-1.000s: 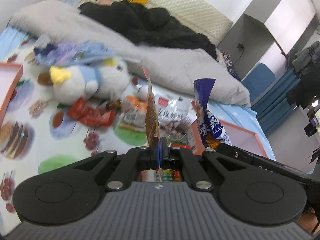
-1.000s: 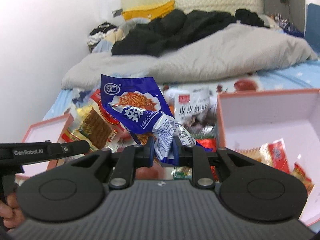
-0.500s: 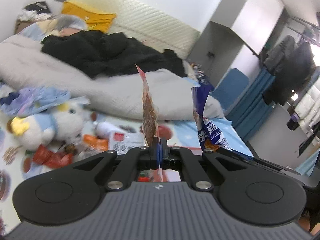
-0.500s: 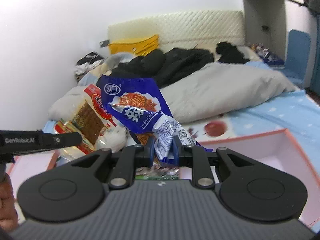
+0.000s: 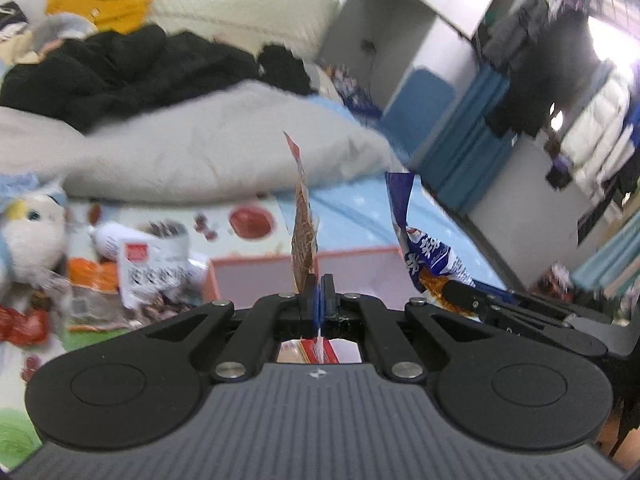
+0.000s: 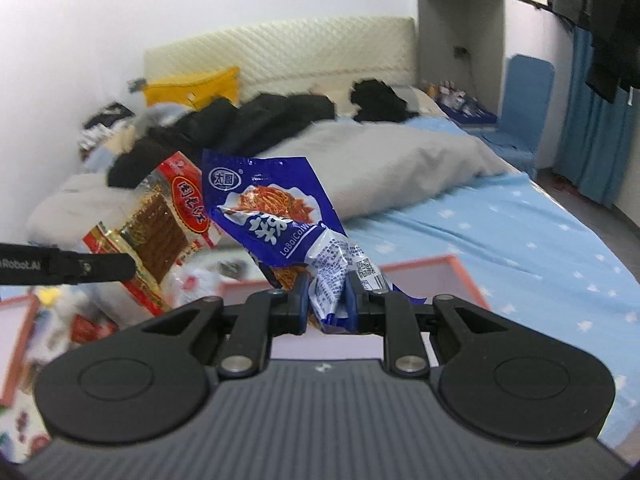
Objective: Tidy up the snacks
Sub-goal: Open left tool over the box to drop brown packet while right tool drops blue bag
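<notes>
My left gripper [image 5: 318, 286] is shut on a flat red and clear packet of brown dried strips [image 5: 303, 232], held edge-on and upright; its printed face [image 6: 164, 216] shows in the right wrist view. My right gripper [image 6: 327, 294] is shut on a crumpled blue snack bag [image 6: 280, 216], which also shows beside the red packet as the blue bag [image 5: 424, 248]. Both packets hang over a pink-lined open box with an orange rim [image 5: 256, 276] [image 6: 456, 276]. More snack packets [image 5: 156, 272] lie on the bed to the left.
A white plush toy [image 5: 28, 232] sits at the left by the loose snacks. A grey duvet [image 5: 200, 152] and black clothes [image 5: 120, 64] cover the bed's far half. A second pink box [image 6: 16, 332] lies at the left. A blue sheet [image 6: 500, 240] stretches right.
Both grippers have swung to the right and risen a little with their packets, from over the snack pile and plush toy to over the pink box. Both grips stay shut.
</notes>
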Action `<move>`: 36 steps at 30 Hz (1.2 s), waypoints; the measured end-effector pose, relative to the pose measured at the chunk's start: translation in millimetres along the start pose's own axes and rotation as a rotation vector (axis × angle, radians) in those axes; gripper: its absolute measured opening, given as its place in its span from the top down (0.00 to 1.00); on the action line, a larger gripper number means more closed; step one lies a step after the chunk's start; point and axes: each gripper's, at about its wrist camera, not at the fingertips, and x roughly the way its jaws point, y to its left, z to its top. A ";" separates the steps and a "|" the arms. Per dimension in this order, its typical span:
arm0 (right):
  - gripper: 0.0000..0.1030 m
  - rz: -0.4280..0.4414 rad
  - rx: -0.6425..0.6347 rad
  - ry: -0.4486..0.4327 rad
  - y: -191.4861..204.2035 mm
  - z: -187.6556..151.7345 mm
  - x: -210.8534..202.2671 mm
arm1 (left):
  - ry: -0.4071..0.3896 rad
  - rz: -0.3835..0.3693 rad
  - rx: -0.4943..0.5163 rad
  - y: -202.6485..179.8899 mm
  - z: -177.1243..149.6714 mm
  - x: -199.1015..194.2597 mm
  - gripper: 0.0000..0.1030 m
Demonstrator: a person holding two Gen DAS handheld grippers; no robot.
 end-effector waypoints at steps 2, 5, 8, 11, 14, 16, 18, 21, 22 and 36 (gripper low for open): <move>0.79 -0.018 0.015 0.033 -13.2 -7.0 10.1 | 0.051 -0.002 0.003 -6.9 -6.2 22.2 0.99; 0.79 -0.041 0.046 0.078 -29.6 -19.8 26.1 | 0.113 -0.002 0.009 -11.4 -18.3 54.3 0.99; 0.79 -0.071 0.057 0.124 -40.4 -37.4 43.0 | 0.182 0.005 0.027 -16.6 -31.4 82.8 0.99; 0.78 -0.070 0.073 0.160 -46.5 -54.6 53.6 | 0.256 0.005 0.054 -18.9 -43.5 107.3 0.99; 0.78 -0.052 0.081 0.179 -48.6 -67.0 59.0 | 0.299 0.021 0.095 -20.3 -54.1 121.7 0.99; 0.78 -0.045 0.097 0.188 -52.0 -74.1 61.8 | 0.319 0.020 0.096 -17.8 -59.0 130.8 0.99; 0.77 -0.056 0.090 0.192 -52.4 -80.0 64.1 | 0.329 0.030 0.107 -17.5 -63.9 134.7 0.99; 0.77 -0.045 0.088 0.208 -52.6 -87.0 67.5 | 0.343 0.041 0.106 -15.2 -68.6 138.2 0.98; 0.76 -0.043 0.092 0.214 -53.8 -87.9 67.8 | 0.347 0.049 0.110 -14.8 -69.7 138.9 0.98; 0.44 -0.044 0.130 0.092 -56.4 -63.1 32.5 | 0.227 0.051 0.155 -23.5 -46.8 85.3 0.49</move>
